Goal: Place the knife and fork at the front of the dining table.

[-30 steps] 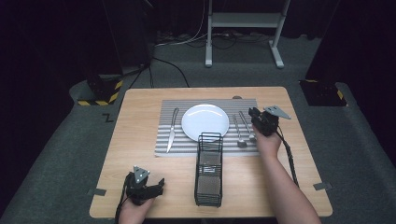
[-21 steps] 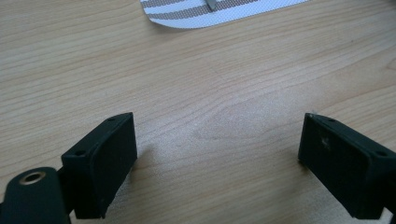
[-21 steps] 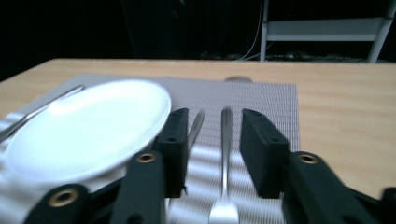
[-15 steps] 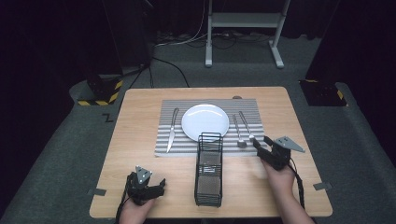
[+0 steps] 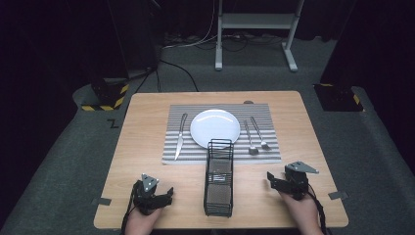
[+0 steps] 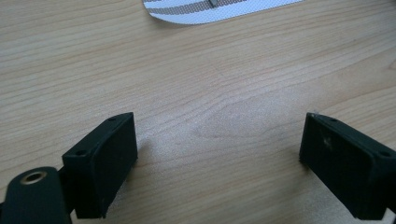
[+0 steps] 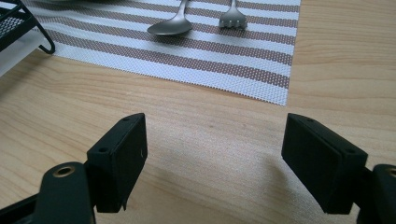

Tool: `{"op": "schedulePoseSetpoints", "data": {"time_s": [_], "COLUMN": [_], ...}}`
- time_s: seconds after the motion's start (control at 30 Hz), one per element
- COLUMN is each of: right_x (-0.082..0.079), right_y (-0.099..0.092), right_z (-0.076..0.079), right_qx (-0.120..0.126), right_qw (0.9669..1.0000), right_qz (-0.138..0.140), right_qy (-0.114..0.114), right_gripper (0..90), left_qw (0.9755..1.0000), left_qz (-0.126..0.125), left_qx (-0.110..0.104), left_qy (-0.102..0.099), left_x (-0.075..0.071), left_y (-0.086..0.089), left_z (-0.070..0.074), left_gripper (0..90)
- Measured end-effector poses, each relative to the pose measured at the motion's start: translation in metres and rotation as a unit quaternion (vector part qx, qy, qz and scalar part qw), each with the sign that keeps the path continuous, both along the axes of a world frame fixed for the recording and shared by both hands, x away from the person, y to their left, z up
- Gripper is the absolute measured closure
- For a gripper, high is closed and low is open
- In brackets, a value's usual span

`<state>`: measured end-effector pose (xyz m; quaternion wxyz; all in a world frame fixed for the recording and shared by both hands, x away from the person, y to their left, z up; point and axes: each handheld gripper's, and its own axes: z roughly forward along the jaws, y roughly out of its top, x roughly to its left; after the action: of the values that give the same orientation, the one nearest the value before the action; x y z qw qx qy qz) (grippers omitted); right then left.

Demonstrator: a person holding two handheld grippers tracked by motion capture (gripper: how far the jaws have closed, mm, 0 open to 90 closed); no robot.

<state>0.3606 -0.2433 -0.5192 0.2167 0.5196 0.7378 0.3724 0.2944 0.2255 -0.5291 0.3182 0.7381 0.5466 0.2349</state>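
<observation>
Table (image 5: 147, 147) is filling mid-frame, with the striped placemat (image 5: 220, 149) lying at its centre and the wire basket (image 5: 219, 178) just below it. I am resting my left gripper (image 5: 164, 194) lower left, jaws apart and empty. My right gripper (image 5: 272, 179) is sitting lower right near the spoon (image 7: 170, 25) and fork (image 7: 232, 17), jaws having just opened on nothing.

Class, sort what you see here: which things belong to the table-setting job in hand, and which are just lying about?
Belong to the job:
plate
knife
spoon
fork
striped placemat
wire caddy
left gripper and right gripper, both open

Just lying about:
metal stand
floor cables
</observation>
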Motion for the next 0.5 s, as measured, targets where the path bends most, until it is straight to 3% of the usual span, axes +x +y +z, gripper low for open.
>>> {"op": "schedulePoseSetpoints", "data": {"time_s": [0.5], "right_x": [-0.0014], "right_y": [-0.0044], "right_z": [-0.0043], "right_qx": [-0.002], "right_qw": [0.9999], "right_qz": [-0.013], "right_qy": [0.008], "right_gripper": [22.0], "left_qw": [1.0], "left_qz": [-0.008], "left_qx": [-0.003], "left_qy": [0.001], "left_x": [0.0045], "left_y": [-0.0012], "left_z": [0.0], "left_gripper": [11.1]}}
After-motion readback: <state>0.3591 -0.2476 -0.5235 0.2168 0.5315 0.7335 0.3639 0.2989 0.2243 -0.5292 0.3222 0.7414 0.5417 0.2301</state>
